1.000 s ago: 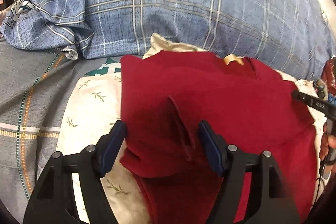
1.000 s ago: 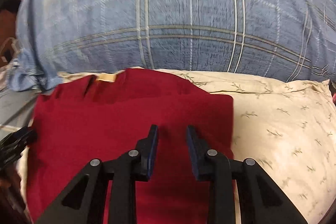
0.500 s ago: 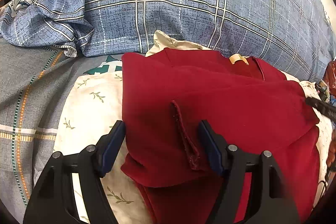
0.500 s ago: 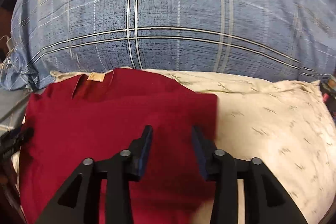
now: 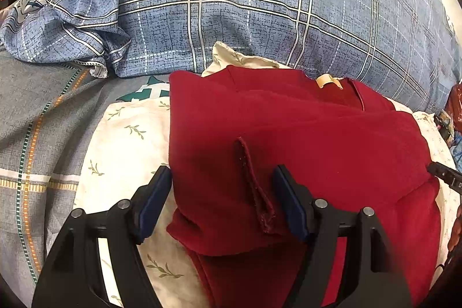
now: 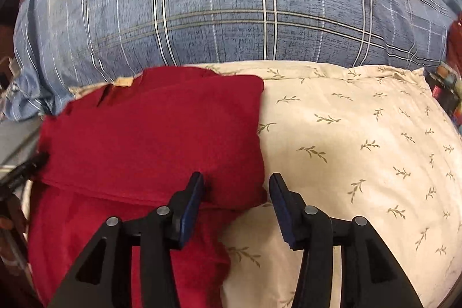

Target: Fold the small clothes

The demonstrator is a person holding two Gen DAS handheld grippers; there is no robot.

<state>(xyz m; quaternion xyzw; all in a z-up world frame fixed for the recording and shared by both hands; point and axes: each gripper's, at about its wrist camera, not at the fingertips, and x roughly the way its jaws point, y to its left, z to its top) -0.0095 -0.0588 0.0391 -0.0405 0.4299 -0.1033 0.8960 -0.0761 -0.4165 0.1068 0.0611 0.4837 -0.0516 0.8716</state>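
Both my tongs stand apart, gripping nothing: my left gripper (image 5: 222, 201) straddles the folded red garment's (image 5: 303, 140) near edge at six o'clock, my right gripper (image 6: 236, 201) brackets its corner, cream leaf-print pillow (image 6: 361, 140) beneath, blue plaid pillow (image 6: 231, 5) at twelve o'clock.

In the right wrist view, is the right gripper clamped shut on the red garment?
No. The right gripper is open, its fingers spread either side of the folded corner of the red garment.

Even, soft indoor light; strong fisheye bending, dark corners, slight right-view blur.
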